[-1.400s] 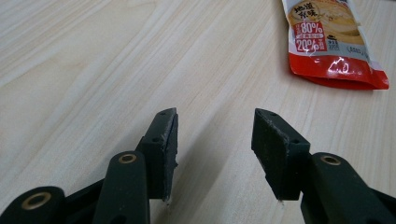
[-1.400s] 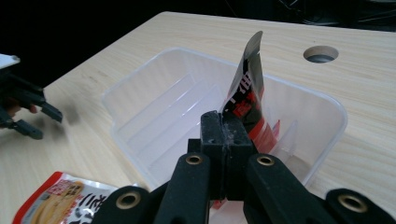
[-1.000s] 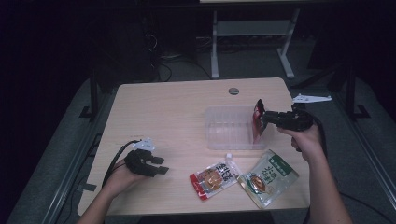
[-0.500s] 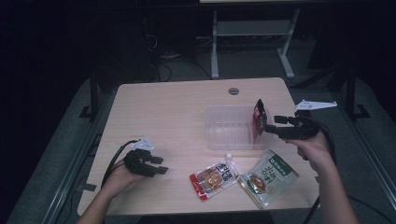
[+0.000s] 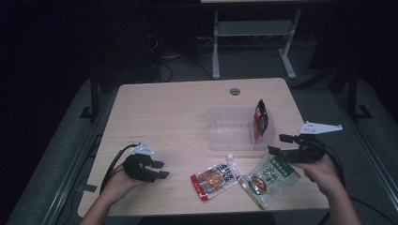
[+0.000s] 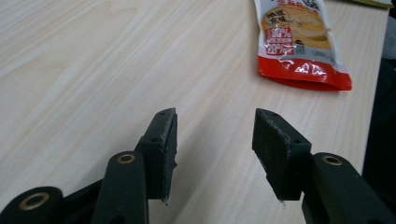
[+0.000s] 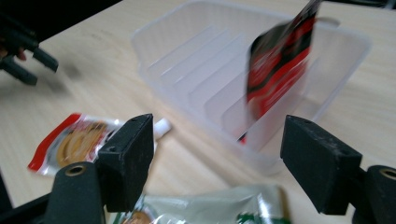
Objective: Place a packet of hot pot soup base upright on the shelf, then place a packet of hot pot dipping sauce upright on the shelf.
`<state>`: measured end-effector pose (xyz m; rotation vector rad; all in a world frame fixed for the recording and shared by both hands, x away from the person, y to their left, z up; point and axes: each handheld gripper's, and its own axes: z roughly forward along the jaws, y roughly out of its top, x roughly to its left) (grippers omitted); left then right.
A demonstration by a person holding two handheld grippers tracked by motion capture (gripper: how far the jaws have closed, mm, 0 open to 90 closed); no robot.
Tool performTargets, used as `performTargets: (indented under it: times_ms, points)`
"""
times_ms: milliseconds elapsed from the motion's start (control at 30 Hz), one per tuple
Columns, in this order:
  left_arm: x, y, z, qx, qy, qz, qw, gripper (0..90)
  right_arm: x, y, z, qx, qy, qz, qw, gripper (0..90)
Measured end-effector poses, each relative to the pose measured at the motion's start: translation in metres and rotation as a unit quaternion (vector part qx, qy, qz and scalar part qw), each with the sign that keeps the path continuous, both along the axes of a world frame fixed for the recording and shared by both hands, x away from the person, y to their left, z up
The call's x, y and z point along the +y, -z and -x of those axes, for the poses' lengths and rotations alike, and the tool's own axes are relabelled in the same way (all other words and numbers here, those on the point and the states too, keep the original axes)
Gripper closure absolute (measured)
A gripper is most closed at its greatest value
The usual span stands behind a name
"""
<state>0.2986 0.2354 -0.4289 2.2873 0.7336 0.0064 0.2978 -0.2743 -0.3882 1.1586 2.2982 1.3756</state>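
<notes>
Two tools stood released: the right tool (image 5: 280,144), its jaws just opened, hovered empty beside the red packet (image 5: 261,117) propped in the clear tray (image 5: 225,136); the left tool (image 5: 158,169) rested on the worktop (image 5: 169,112).

high view: above, facing forward-down, far | gripper views: low, close | shared: red packet (image 5: 215,180)

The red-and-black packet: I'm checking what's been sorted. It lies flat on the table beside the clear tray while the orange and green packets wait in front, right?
Not quite. The red-and-black packet stands on edge inside the clear tray, at its right end, as the high view shows. The orange packet and the green packet do lie on the table in front.
</notes>
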Motion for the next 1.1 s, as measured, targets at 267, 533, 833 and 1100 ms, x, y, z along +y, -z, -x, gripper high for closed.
performTargets:
  times_ms: [267,533,833,1100]
  points:
    - [-0.015,-0.006,0.004,-0.012,0.007,0.007,0.9999,60.0,0.017,0.019,0.013,0.015,-0.029,0.005,0.9995,25.5]
    - [-0.030,-0.008,0.007,-0.019,0.036,0.008,0.9991,87.0,0.038,0.031,0.011,0.023,-0.062,0.018,0.9976,25.6]
    - [-0.070,-0.011,0.016,-0.017,0.078,0.016,0.9967,89.7,0.054,0.035,0.012,0.031,-0.086,0.030,0.9954,25.5]
    - [-0.108,-0.007,0.020,-0.010,0.104,0.016,0.9944,89.7,0.059,0.037,0.010,0.032,-0.097,0.037,0.9941,25.5]
